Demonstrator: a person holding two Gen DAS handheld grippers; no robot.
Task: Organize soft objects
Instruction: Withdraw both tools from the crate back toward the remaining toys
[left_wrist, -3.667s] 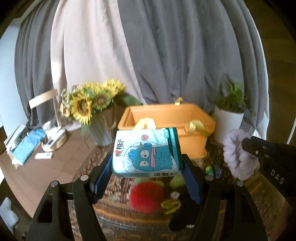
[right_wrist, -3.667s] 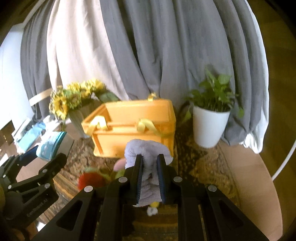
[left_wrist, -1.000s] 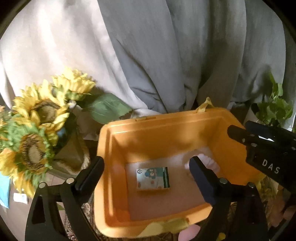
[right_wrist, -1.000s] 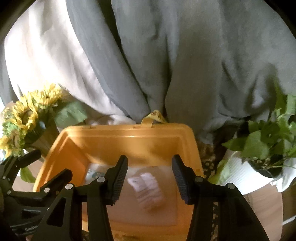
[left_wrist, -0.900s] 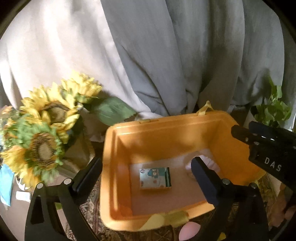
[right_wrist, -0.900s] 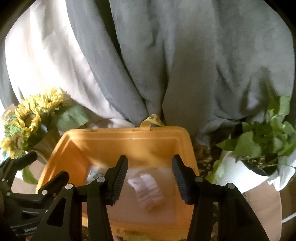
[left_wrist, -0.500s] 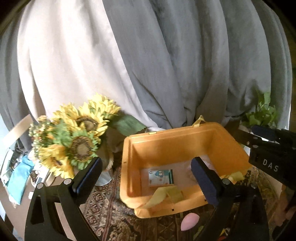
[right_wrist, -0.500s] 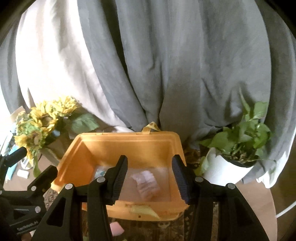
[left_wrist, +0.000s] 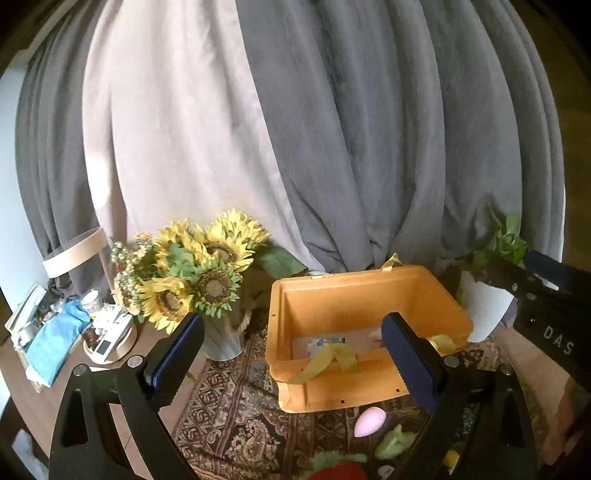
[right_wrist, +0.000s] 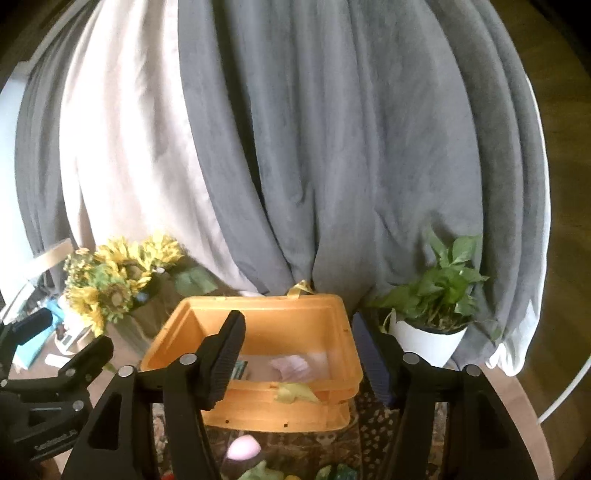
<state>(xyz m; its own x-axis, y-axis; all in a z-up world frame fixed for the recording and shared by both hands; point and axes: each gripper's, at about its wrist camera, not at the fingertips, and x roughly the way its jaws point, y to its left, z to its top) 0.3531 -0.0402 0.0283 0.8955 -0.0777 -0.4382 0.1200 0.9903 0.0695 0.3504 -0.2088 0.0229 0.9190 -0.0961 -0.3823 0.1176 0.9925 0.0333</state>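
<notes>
Both claws empty: your left claw (left_wrist: 291, 354) gapes wide, your right claw (right_wrist: 297, 360) has just been opening, nothing between. Tissue pack (left_wrist: 325, 340) and lilac scrunchie (right_wrist: 290, 365) lie in the orange plastic bin (left_wrist: 332, 295). Drop toward the pink egg-shaped sponge (left_wrist: 370, 421) on the patterned rug; pinch gently.
</notes>
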